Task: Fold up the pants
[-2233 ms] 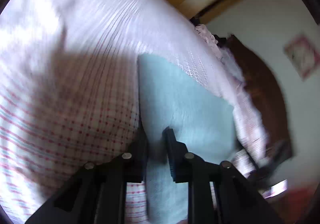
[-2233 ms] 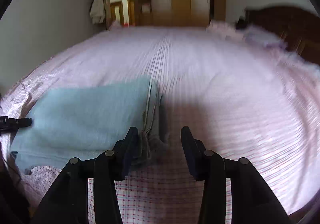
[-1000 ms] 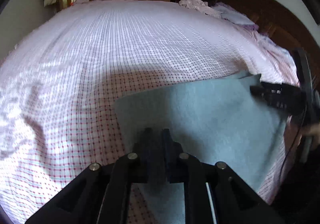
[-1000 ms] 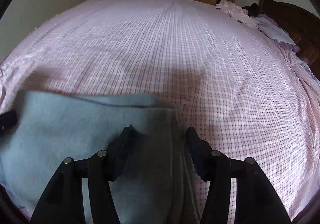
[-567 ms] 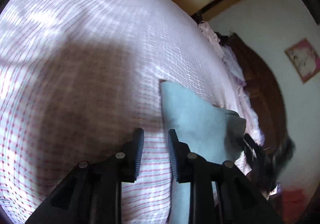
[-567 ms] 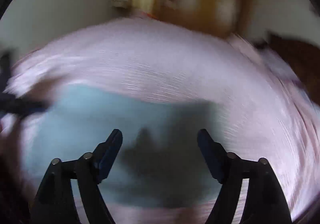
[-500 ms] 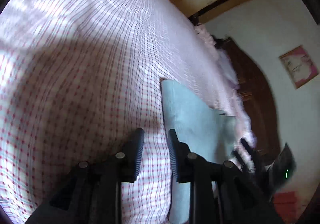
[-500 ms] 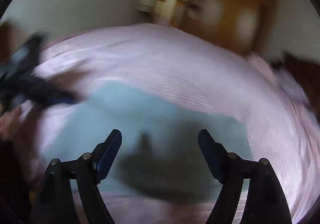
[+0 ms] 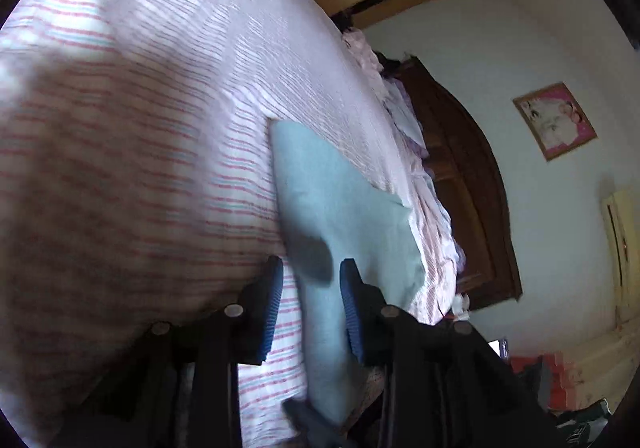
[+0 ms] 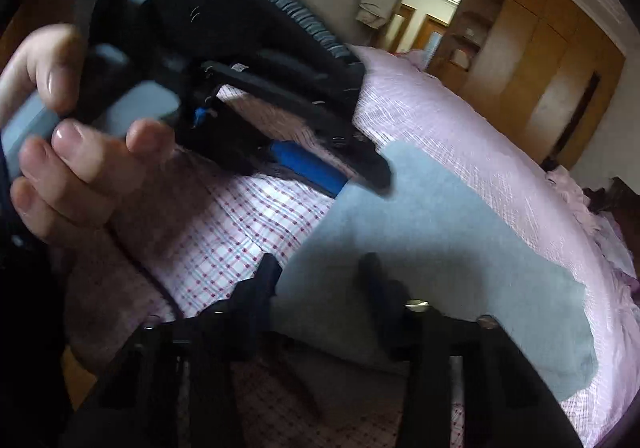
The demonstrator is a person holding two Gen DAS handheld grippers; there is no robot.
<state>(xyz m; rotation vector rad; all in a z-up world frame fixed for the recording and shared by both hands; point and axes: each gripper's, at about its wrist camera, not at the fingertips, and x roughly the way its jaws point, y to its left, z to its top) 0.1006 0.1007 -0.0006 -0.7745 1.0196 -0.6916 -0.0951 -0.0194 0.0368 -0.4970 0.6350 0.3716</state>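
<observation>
I judge the step to be taking the near edge of the folded pants [image 9: 344, 207] for another fold: I should get both pairs of jaws around the same edge, level with each other, so the layers lift together. The pants lie flat on the bed [image 9: 140, 127]. My left gripper [image 9: 310, 290] is opening, narrow, cloth between its jaws but unpinched. My right gripper [image 10: 320, 280] is closing over the edge, not yet pressing

The folded pants [image 9: 344, 207] are laid on the bed [image 9: 140, 127] near its front edge; the headboard [image 9: 468, 183] is set to their right.
</observation>
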